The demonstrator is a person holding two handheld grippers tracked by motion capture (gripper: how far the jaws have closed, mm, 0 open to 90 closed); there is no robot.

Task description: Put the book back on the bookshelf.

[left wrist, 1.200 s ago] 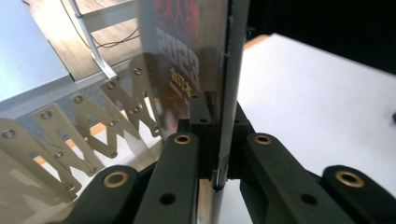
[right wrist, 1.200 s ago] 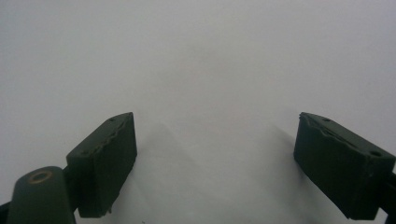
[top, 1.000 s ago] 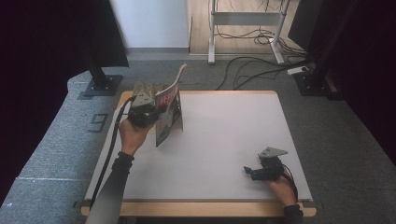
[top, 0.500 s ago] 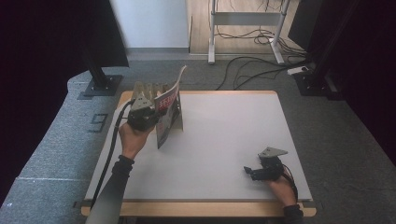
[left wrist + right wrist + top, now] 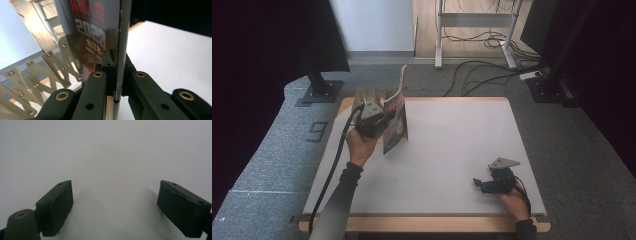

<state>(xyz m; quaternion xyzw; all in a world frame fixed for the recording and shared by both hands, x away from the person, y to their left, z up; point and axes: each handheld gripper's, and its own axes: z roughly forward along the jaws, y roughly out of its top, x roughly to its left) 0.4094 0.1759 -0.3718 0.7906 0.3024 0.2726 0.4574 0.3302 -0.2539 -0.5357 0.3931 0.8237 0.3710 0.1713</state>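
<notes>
A magazine (image 5: 395,120) with a red-and-grey cover stands on edge, tilted, above the left part of the white table (image 5: 452,145). My left gripper (image 5: 379,120) is shut on it. In the left gripper view the magazine (image 5: 100,27) runs upward edge-on, with "2023" printed on its cover, and both black jaws of the left gripper (image 5: 115,75) press its lower edge. My right gripper (image 5: 478,183) rests low on the table near the front right corner. In the right gripper view the right gripper (image 5: 115,207) is open, with nothing but white tabletop between its pads.
Grey carpet surrounds the table. A black monitor stand (image 5: 319,90) sits off the table's back left. Cables (image 5: 492,55) and a white desk frame (image 5: 477,25) lie beyond the far edge. A dark stand (image 5: 552,85) is at the back right.
The left hand has shifted slightly with the magazine still pinched. The right gripper has stayed where it was.
</notes>
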